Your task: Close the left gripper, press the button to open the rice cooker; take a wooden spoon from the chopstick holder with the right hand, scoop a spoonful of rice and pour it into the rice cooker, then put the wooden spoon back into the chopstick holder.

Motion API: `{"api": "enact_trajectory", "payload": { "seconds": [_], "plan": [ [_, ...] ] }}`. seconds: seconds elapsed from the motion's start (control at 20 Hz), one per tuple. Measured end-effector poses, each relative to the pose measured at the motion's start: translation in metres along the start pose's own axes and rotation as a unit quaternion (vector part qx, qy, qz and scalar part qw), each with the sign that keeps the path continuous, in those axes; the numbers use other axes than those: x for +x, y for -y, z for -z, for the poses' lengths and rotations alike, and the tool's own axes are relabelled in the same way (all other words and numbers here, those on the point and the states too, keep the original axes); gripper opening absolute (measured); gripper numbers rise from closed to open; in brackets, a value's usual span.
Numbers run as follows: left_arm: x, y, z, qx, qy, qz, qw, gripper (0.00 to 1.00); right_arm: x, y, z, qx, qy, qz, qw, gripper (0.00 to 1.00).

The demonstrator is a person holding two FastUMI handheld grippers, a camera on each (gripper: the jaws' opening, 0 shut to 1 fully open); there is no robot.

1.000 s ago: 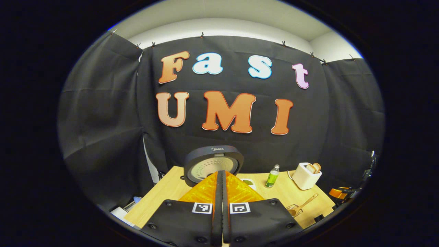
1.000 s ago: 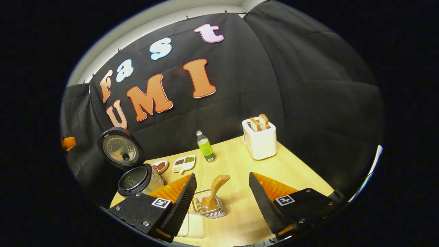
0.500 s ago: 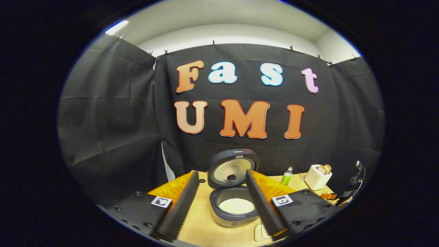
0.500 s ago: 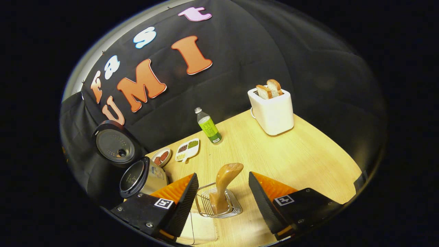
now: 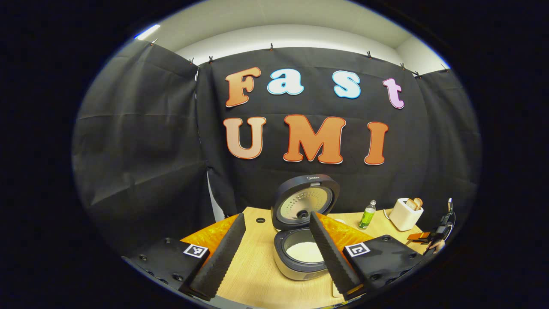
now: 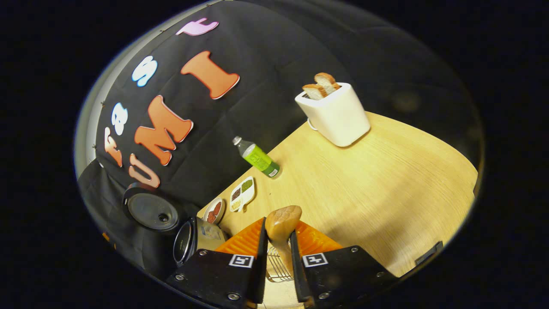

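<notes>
The rice cooker (image 5: 300,262) stands open on the wooden table, its round lid (image 5: 305,201) upright and white rice in the pot. My left gripper (image 5: 276,215) is open, hanging a little before the cooker with nothing between its fingers. In the right gripper view, the wooden spoon (image 6: 281,221) stands handle-up in the wire chopstick holder (image 6: 276,267). My right gripper (image 6: 278,231) is shut on that handle, one finger on each side. The cooker (image 6: 195,240) and its lid (image 6: 150,210) lie to the lower left there.
A green bottle (image 6: 257,158), a white toaster (image 6: 334,113) holding bread slices, and two small dishes (image 6: 242,193) of food stand toward the back of the table (image 6: 386,180). The other gripper with a hand (image 5: 431,238) appears far right in the left gripper view.
My left gripper went from shut to open and drew back from the cooker. My right gripper came down over the spoon and shut on its handle.
</notes>
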State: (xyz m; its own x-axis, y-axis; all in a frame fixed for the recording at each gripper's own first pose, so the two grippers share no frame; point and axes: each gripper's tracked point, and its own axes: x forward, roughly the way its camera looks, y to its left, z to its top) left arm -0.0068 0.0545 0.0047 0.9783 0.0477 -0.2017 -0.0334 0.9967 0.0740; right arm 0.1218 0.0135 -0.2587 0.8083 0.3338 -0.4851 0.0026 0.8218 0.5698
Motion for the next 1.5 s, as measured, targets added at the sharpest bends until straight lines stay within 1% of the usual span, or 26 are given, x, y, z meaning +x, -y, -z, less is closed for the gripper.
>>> {"api": "enact_trajectory", "payload": {
  "seconds": [0.15, 0.2, 0.3, 0.35, 0.4, 0.45, 0.5, 0.55, 0.6, 0.65, 0.7, 0.75, 0.8, 0.9, 0.95, 1.0, 1.1, 1.2, 1.25, 1.3, 1.35, 1.4, 1.5],
  "plan": [
    [0.019, -0.008, 0.008, 0.001, -0.012, 0.017, 1.0, 0.97, -0.007, -0.004, -0.004, -0.006, 0.025, 0.016, 1.0, 0.2],
    [0.025, -0.01, 0.007, 0.005, -0.012, 0.023, 1.0, 0.97, -0.011, -0.009, -0.008, -0.015, 0.04, 0.018, 0.999, 0.17],
    [0.034, -0.014, 0.005, 0.007, -0.008, 0.038, 0.999, 0.97, -0.029, -0.026, -0.019, -0.039, 0.07, 0.028, 0.996, 0.14],
    [0.039, -0.015, 0.003, 0.006, -0.003, 0.049, 0.999, 1.0, -0.037, -0.036, -0.025, -0.053, 0.085, 0.035, 0.994, 0.14],
    [0.044, -0.018, 0.004, 0.005, -0.003, 0.057, 0.998, 1.0, -0.046, -0.045, -0.032, -0.069, 0.103, 0.043, 0.991, 0.15],
    [0.049, -0.022, 0.005, 0.006, -0.005, 0.062, 0.998, 0.97, -0.058, -0.056, -0.039, -0.085, 0.122, 0.051, 0.988, 0.15],
    [0.055, -0.027, 0.006, 0.006, -0.005, 0.067, 0.998, 0.97, -0.069, -0.063, -0.045, -0.098, 0.141, 0.065, 0.983, 0.14],
    [0.059, -0.032, 0.005, 0.003, -0.004, 0.073, 0.997, 1.0, -0.082, -0.071, -0.049, -0.108, 0.158, 0.074, 0.979, 0.11],
    [0.063, -0.036, 0.005, -0.002, -0.004, 0.079, 0.997, 1.0, -0.095, -0.083, -0.051, -0.115, 0.172, 0.076, 0.975, 0.08],
    [0.068, -0.04, 0.005, -0.005, -0.004, 0.083, 0.997, 0.97, -0.107, -0.098, -0.048, -0.117, 0.181, 0.071, 0.974, 0.07],
    [0.071, -0.046, 0.005, -0.005, -0.004, 0.086, 0.996, 1.0, -0.118, -0.111, -0.044, -0.116, 0.189, 0.065, 0.973, 0.07],
    [0.074, -0.052, 0.004, -0.004, -0.003, 0.086, 0.996, 0.97, -0.126, -0.123, -0.038, -0.12, 0.193, 0.059, 0.972, 0.07],
    [0.079, -0.06, 0.003, -0.003, -0.001, 0.086, 0.996, 0.97, -0.131, -0.133, -0.032, -0.126, 0.197, 0.058, 0.971, 0.07],
    [0.084, -0.069, 0.001, -0.008, -0.001, 0.089, 0.996, 0.97, -0.135, -0.148, -0.017, -0.145, 0.202, 0.064, 0.966, 0.07],
    [0.086, -0.074, 0.001, -0.011, -0.001, 0.09, 0.996, 1.0, -0.137, -0.155, -0.01, -0.153, 0.203, 0.067, 0.965, 0.07],
    [0.089, -0.078, 0.001, -0.013, -0.001, 0.091, 0.996, 0.97, -0.138, -0.162, 0.0, -0.162, 0.203, 0.068, 0.963, 0.07],
    [0.095, -0.094, 0.003, -0.003, -0.001, 0.083, 0.997, 0.97, -0.136, -0.175, 0.019, -0.182, 0.204, 0.069, 0.96, 0.07],
    [0.097, -0.107, 0.007, 0.006, -0.007, 0.076, 0.997, 0.97, -0.127, -0.177, 0.039, -0.216, 0.195, 0.08, 0.953, 0.07],
    [0.097, -0.112, 0.009, 0.006, -0.009, 0.075, 0.997, 0.99, -0.12, -0.176, 0.05, -0.234, 0.19, 0.088, 0.949, 0.07],
    [0.096, -0.115, 0.011, 0.005, -0.012, 0.073, 0.997, 0.97, -0.113, -0.176, 0.059, -0.249, 0.183, 0.095, 0.946, 0.07],
    [0.096, -0.12, 0.013, 0.006, -0.015, 0.072, 0.997, 0.99, -0.105, -0.173, 0.07, -0.261, 0.176, 0.102, 0.943, 0.07],
    [0.095, -0.125, 0.014, 0.009, -0.017, 0.07, 0.997, 0.97, -0.098, -0.167, 0.079, -0.273, 0.167, 0.113, 0.941, 0.07],
    [0.096, -0.134, 0.017, 0.015, -0.021, 0.061, 0.998, 0.97, -0.083, -0.153, 0.097, -0.298, 0.15, 0.134, 0.933, 0.07]
  ]
}}
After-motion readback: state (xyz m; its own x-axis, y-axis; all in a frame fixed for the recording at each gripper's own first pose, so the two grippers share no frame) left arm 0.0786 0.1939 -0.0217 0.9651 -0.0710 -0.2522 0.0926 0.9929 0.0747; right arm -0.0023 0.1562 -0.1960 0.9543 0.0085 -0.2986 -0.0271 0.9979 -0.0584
